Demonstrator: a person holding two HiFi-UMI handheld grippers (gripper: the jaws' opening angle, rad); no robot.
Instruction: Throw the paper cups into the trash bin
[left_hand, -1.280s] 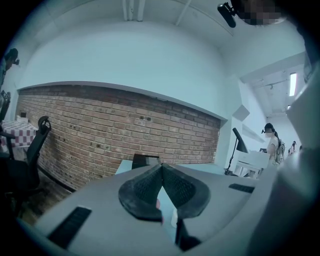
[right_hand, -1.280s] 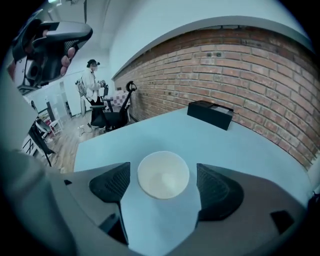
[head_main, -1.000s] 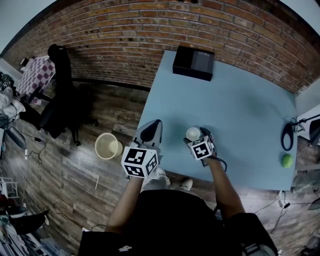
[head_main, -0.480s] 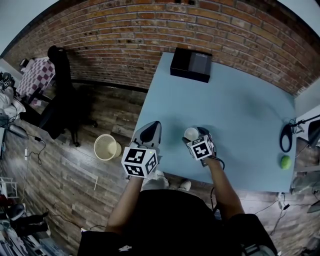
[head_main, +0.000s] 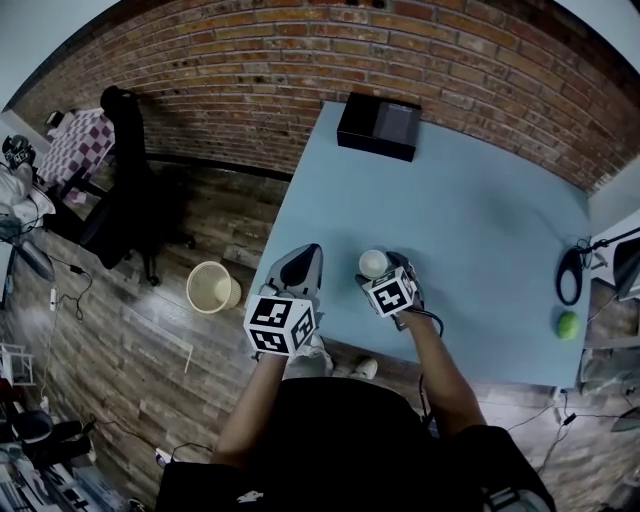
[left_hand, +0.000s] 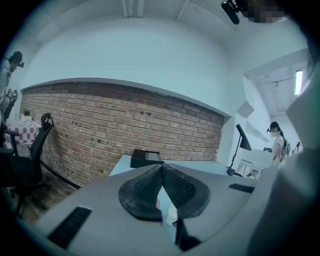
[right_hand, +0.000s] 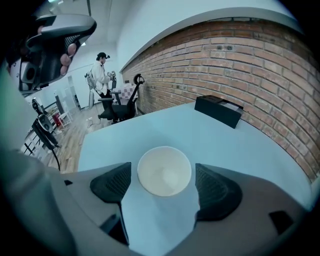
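A white paper cup (head_main: 372, 263) stands open side up near the front edge of the blue table (head_main: 480, 220). My right gripper (head_main: 380, 271) is open around it. In the right gripper view the cup (right_hand: 164, 170) sits between the two pads, with a thin strip of table showing on each side. My left gripper (head_main: 307, 251) hovers at the table's left front corner, shut and empty. In the left gripper view its pads (left_hand: 150, 186) meet at the tip. A round beige trash bin (head_main: 209, 288) stands on the wooden floor to the left of the table.
A black box (head_main: 378, 125) lies at the table's far edge by the brick wall. A green ball (head_main: 567, 324) and a black looped cable (head_main: 567, 275) are at the right edge. A dark office chair (head_main: 125, 200) stands beyond the bin. A person (right_hand: 102, 75) stands far off.
The right gripper and the cup between its jaws have shifted a little to the left in the head view. The left gripper has kept its place.
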